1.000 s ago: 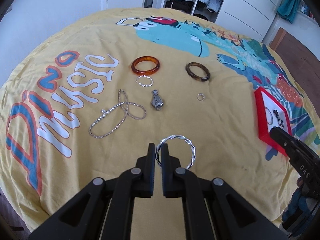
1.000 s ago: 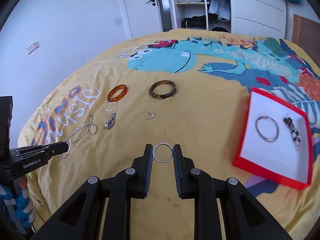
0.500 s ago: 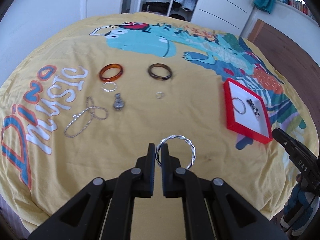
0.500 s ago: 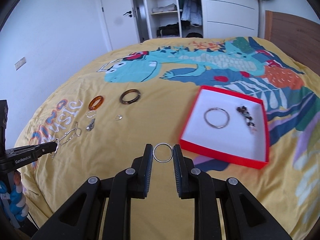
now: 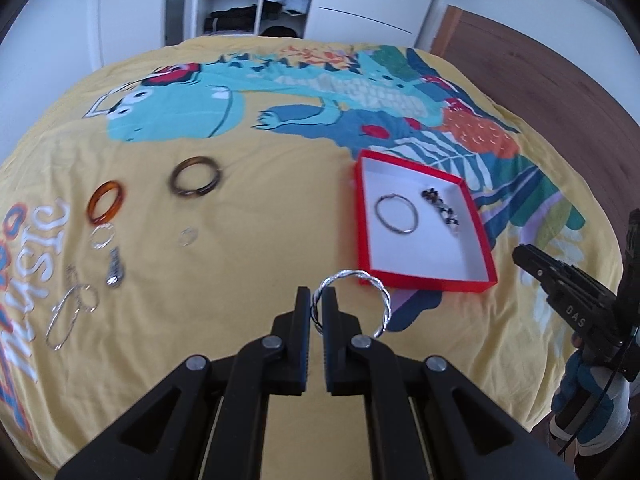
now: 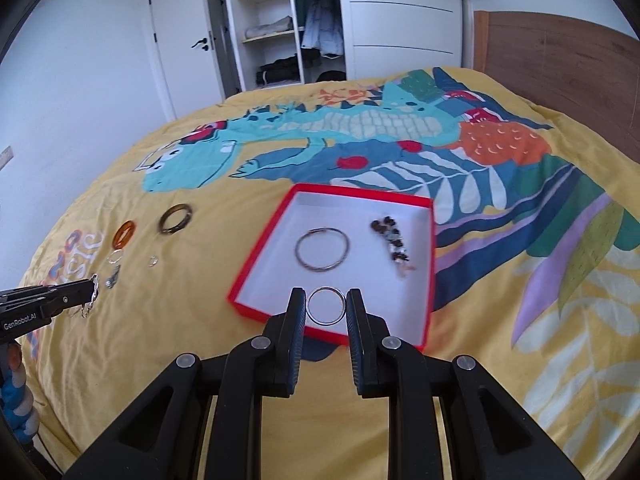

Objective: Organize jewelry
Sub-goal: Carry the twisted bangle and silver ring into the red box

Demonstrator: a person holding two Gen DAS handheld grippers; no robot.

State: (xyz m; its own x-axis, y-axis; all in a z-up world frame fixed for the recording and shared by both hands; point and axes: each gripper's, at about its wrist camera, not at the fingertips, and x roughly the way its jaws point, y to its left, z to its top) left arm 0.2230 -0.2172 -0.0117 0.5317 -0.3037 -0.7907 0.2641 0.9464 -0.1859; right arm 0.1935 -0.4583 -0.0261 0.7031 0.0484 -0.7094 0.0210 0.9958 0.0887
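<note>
Silver ring (image 6: pixel 326 305) sits clamped between right fingers (image 6: pixel 297 320).

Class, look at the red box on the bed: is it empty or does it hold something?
Not empty: the red box holds a thin metal bangle and a beaded piece.

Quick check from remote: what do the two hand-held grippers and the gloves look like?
Both are matte black with silver pivot screws and ribbed finger pads. The left hand-held gripper reads "GenRobot.AI" on its side; the right hand-held gripper reads "DAS". The gloves are blue and white.
</note>
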